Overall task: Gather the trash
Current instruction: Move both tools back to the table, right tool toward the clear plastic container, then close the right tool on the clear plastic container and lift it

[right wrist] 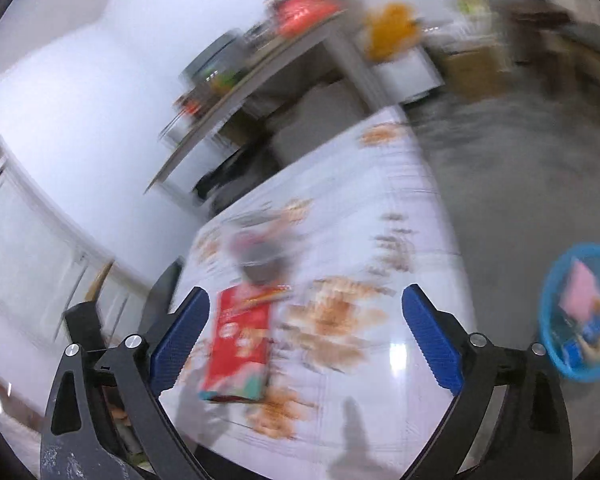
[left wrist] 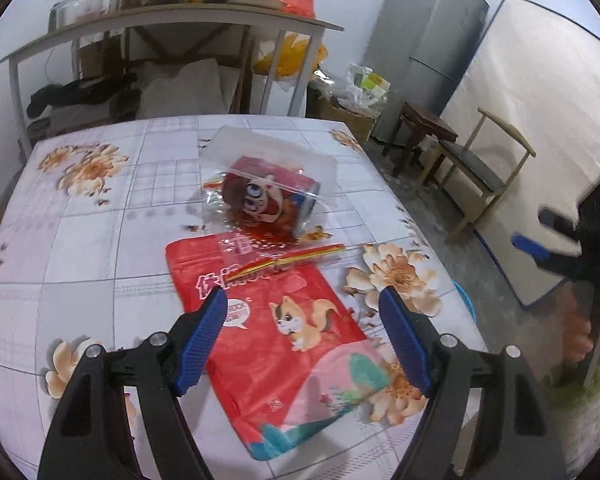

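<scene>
Left wrist view: left gripper (left wrist: pixel 302 308) wide open, nothing between the jaws; poised over the flat red snack pouch with a cartoon squirrel (left wrist: pixel 284 344), lower centre of frame, lying on the floral-patterned worktop (left wrist: pixel 100 240).

Just above the pouch, centre of frame: clear plastic zip bag (left wrist: pixel 276 168) holding a red cylindrical can with a cartoon face (left wrist: pixel 268 204), lying on its side. Bag's striped zip edge overlaps the pouch's top.

Right gripper (left wrist: pixel 540 232) at the right edge of frame, off the worktop, a person's hand (left wrist: pixel 584 328) on its grip.

Right wrist view (heavily blurred): right gripper (right wrist: pixel 306 332) fully spread, empty. Red pouch (right wrist: pixel 240 340) at lower centre-left, dark blurred shape of the can above it. Round blue plastic basket (right wrist: pixel 548 320) at right edge, on the floor beside the worktop; inside, a pink item (right wrist: pixel 584 288) and some blue-and-white packaging, details not legible.

Progress, judged: partly done. Some trash already in the basket. Remaining on the worktop: red pouch, bagged can. Neither gripper holding anything. Likely next pick the pouch, being nearest the left gripper.
</scene>
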`<action>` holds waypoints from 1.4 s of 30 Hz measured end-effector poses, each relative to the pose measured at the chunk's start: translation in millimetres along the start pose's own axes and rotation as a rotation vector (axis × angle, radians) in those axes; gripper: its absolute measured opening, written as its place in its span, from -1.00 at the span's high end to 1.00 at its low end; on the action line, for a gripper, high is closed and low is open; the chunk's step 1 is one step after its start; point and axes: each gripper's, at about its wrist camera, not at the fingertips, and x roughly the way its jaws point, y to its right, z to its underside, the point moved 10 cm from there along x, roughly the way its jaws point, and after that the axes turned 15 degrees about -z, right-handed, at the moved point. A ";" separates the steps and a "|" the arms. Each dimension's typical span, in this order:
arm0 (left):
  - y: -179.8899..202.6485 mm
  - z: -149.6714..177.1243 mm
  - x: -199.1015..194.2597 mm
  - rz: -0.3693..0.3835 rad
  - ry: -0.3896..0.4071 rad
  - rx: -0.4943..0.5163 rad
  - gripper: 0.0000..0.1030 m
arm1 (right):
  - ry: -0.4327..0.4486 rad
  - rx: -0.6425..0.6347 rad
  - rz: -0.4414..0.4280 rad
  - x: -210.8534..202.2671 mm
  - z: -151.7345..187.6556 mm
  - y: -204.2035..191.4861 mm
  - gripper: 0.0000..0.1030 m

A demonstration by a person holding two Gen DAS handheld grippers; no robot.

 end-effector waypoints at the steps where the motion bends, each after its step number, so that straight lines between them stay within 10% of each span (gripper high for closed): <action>1: -2.8 -0.1 2.3 0.001 -0.002 -0.009 -0.47 | -0.038 -0.027 -0.026 16.3 -6.6 -11.0 -0.85; 9: -27.4 -19.5 19.5 0.041 -0.004 -0.096 -0.47 | -0.376 -0.115 -0.147 168.4 -62.3 -34.7 -0.85; 17: -47.8 -45.9 37.8 0.042 -0.008 -0.163 -0.47 | -0.593 0.107 -0.191 272.5 -73.8 26.4 -0.85; 30: -35.6 -60.7 78.5 0.046 -0.051 -0.137 -0.47 | -0.819 0.091 -0.340 307.1 -42.0 14.7 -0.85; 42: -46.0 -47.2 84.2 0.031 -0.075 -0.147 -0.46 | -0.917 -0.194 -0.231 314.2 -0.2 -8.6 -0.68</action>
